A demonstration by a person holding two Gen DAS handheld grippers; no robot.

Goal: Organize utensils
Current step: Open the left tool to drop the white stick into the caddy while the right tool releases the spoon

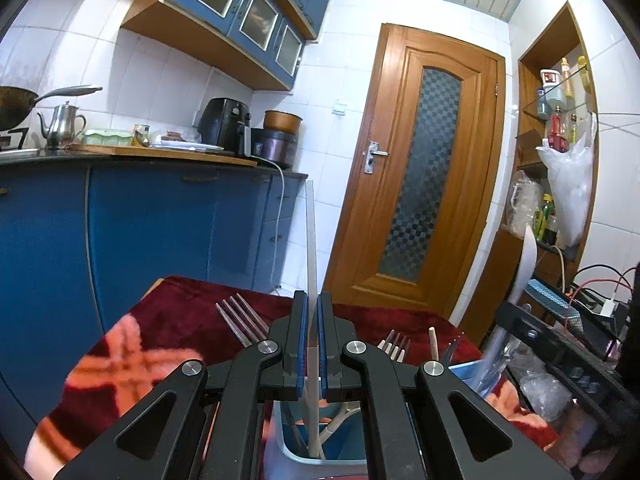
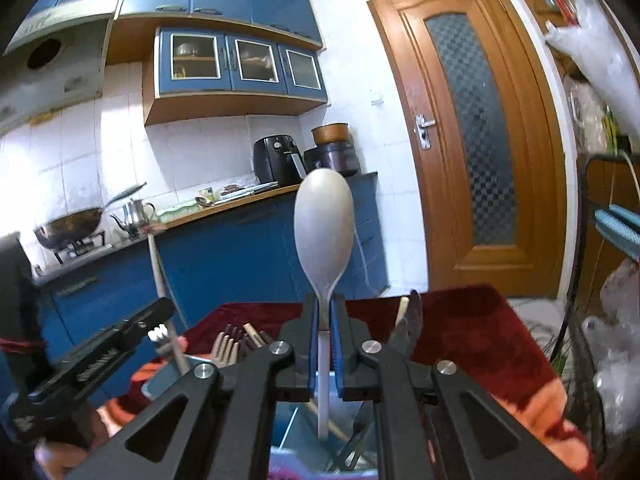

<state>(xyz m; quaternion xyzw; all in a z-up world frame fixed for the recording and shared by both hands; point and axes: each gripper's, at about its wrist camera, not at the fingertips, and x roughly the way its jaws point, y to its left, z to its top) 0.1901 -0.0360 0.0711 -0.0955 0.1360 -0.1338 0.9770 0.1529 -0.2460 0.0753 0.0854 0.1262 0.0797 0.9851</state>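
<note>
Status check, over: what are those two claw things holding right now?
Left gripper jaws shut on white stick, upright over blue holder. Right gripper jaws shut on white spoon, bowl up. Nothing blocking.

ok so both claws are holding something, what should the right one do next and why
Probably lower the spoon a bit further and then open. The right claw grips its white handle upright, bowl up, with the handle's end already dipping into the blue bin below. The left claw holds a chopstick over its own bin.
</note>
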